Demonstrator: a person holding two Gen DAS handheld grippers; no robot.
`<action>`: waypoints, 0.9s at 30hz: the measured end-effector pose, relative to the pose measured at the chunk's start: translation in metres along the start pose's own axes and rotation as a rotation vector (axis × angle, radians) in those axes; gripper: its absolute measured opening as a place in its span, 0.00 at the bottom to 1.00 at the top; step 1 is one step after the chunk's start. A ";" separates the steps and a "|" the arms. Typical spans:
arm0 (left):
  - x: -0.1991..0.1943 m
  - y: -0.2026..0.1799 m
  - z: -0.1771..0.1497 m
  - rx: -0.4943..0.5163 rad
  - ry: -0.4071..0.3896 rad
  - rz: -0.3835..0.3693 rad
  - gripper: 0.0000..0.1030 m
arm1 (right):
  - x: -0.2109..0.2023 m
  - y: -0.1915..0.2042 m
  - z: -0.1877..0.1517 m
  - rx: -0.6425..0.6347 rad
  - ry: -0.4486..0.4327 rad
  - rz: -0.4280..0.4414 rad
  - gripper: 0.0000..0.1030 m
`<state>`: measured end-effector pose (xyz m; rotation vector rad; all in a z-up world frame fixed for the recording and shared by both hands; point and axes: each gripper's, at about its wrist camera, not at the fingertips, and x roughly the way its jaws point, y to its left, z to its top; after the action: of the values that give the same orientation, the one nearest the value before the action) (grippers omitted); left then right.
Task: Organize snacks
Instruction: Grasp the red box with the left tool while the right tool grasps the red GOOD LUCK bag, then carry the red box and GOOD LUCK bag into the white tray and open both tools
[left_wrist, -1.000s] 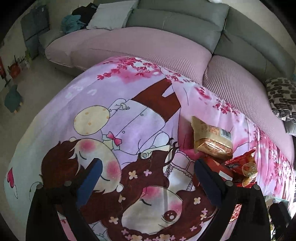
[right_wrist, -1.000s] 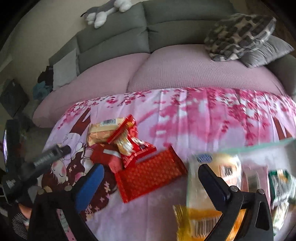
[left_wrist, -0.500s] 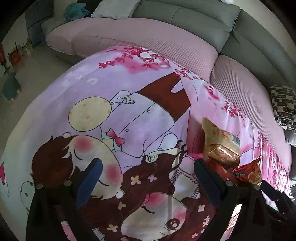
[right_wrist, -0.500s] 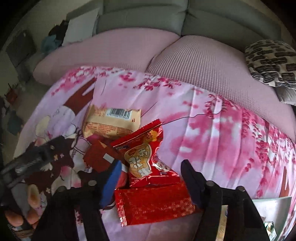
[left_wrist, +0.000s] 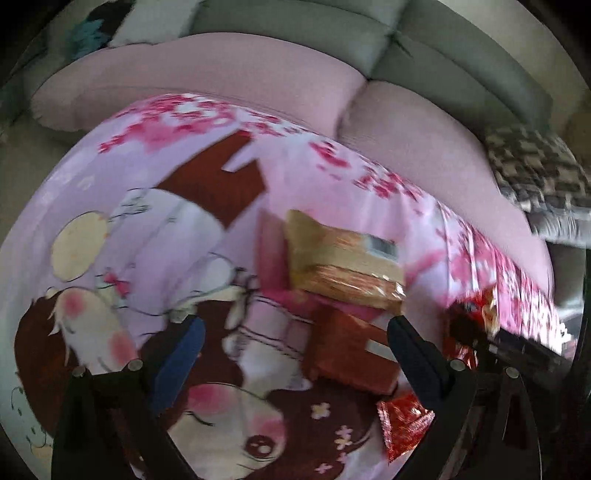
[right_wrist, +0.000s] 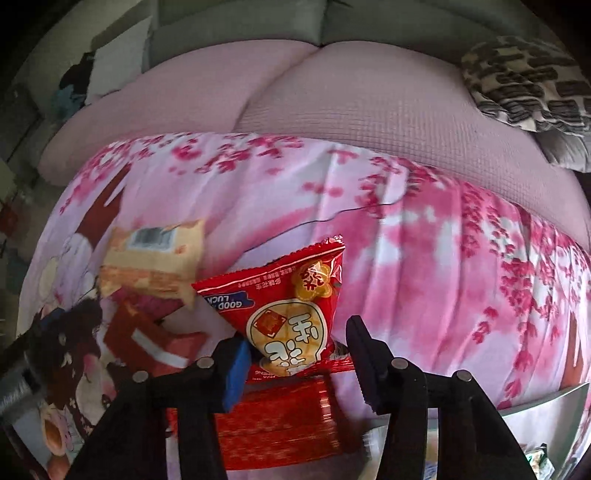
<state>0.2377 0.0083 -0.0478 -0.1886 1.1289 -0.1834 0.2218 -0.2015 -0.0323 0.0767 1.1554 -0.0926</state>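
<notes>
Pink cartoon-print cloth (right_wrist: 424, 236) covers the table; sofa (right_wrist: 332, 92) behind. Snacks cluster on the cloth: red packet (right_wrist: 291, 314), tan packet (right_wrist: 155, 262) to its left, red box (right_wrist: 147, 343) below that, flat red pack (right_wrist: 280, 424) nearest the right wrist camera. Right gripper (right_wrist: 295, 354) jaws part open, straddling the red packet's lower end; left pad at its edge, right finger apart, no firm hold visible. Left gripper (left_wrist: 291, 343) wide open, empty, hovering over the cloth beside the red box (left_wrist: 351, 354) and tan packet (left_wrist: 343, 266). Left view blurred.
</notes>
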 end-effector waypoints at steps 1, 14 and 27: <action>0.002 -0.004 -0.002 0.020 0.006 -0.003 0.96 | 0.001 -0.005 0.000 0.009 0.000 0.003 0.50; 0.025 -0.037 -0.017 0.169 0.076 0.012 0.78 | 0.011 -0.041 0.004 0.114 0.015 0.018 0.45; 0.006 -0.036 -0.016 0.154 0.012 0.032 0.60 | -0.050 -0.048 -0.005 0.166 -0.098 0.080 0.39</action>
<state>0.2240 -0.0295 -0.0511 -0.0327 1.1243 -0.2428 0.1918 -0.2468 0.0104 0.2623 1.0435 -0.1198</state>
